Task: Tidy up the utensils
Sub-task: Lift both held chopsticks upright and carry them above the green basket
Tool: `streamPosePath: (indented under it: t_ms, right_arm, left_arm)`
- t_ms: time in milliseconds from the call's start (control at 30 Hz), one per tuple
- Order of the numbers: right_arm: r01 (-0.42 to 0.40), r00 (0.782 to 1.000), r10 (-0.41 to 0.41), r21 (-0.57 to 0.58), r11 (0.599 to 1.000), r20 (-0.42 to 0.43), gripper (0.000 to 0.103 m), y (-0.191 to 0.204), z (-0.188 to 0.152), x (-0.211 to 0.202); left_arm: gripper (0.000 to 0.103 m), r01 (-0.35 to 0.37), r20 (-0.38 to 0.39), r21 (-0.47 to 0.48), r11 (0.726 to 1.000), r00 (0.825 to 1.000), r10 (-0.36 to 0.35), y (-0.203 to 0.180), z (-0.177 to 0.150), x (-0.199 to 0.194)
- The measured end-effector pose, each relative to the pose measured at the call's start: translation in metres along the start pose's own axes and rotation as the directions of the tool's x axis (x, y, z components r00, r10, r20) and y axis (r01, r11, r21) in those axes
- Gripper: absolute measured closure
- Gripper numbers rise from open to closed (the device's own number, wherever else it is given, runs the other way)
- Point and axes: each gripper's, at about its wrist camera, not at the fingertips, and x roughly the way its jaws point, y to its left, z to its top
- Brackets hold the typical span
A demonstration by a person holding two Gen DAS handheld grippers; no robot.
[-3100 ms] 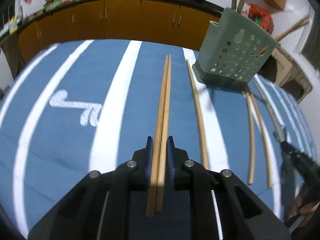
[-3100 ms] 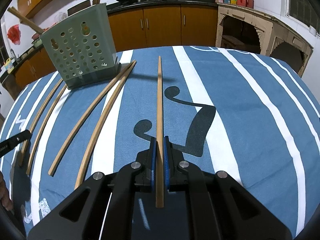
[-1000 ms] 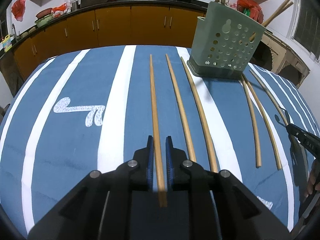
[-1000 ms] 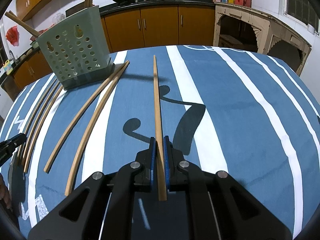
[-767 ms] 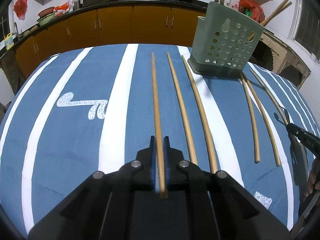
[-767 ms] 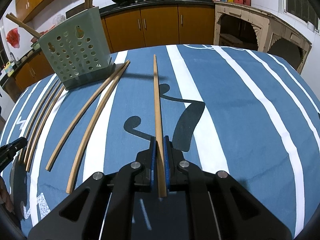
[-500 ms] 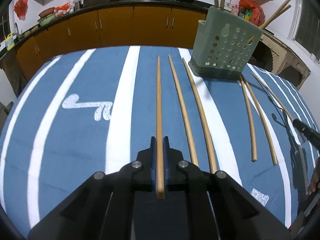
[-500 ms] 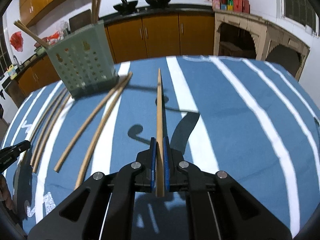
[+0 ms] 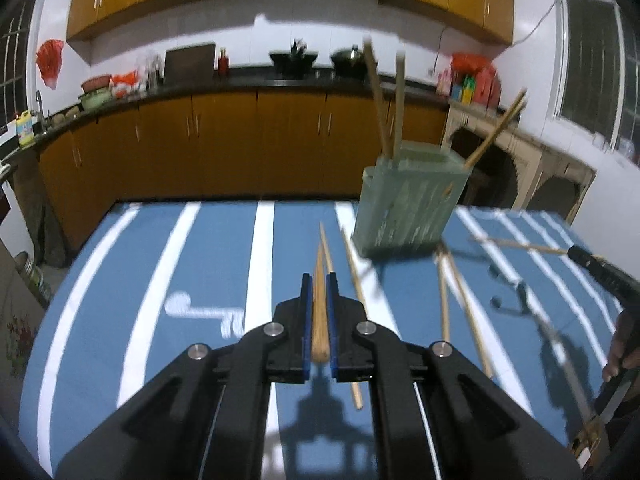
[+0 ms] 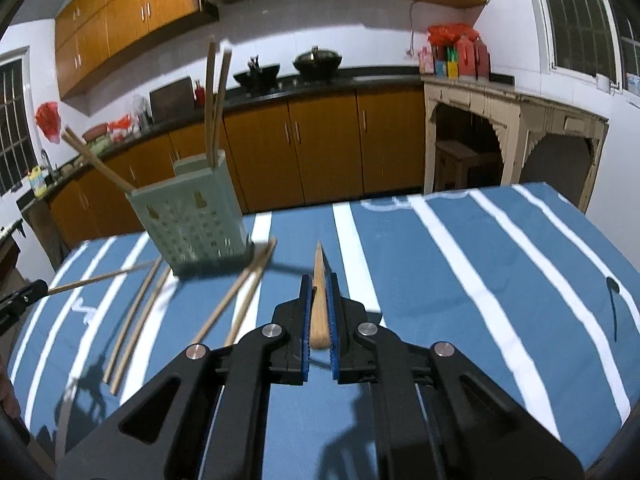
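Two grippers, each clamped on one chopstick: left gripper (image 9: 319, 286) holding left chopstick (image 9: 319, 316), right gripper (image 10: 319, 286) holding right chopstick (image 10: 319, 312). Both were lifted off the blue striped tablecloth (image 10: 460, 300) moments ago. Perforated green holder (image 10: 196, 228), far left, already stocked; likely next destination. Loose chopsticks (image 10: 236, 300) remain near it.
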Motion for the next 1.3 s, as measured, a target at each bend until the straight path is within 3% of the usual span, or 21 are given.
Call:
streamPosePath:
  t_ms: [267, 733, 1033, 1300]
  right_arm:
    - [-0.024, 0.996, 0.024, 0.001, 1.000, 0.086, 0.095, 0.003, 0.022, -0.019]
    - [-0.049, 0.988, 0.049, -0.008, 0.999, 0.143, 0.095, 0.009, 0.049, -0.026]
    - [-0.097, 0.980, 0.100, -0.026, 0.995, 0.174, 0.095, 0.017, 0.069, -0.039]
    - [-0.220, 0.944, 0.218, -0.020, 0.975, 0.248, 0.095, 0.033, 0.103, -0.062]
  left_arm:
    - [0.095, 0.020, 0.103, -0.035, 0.999, 0.995, -0.017, 0.003, 0.025, -0.021]
    - [0.096, 0.013, 0.155, -0.046, 0.999, 0.988, -0.006, 0.008, 0.050, -0.034]
    - [0.096, 0.043, 0.184, -0.004, 0.999, 0.982, -0.042, 0.000, 0.063, -0.052]
    - [0.096, 0.125, 0.238, 0.030, 0.992, 0.963, -0.129, -0.026, 0.087, -0.076]
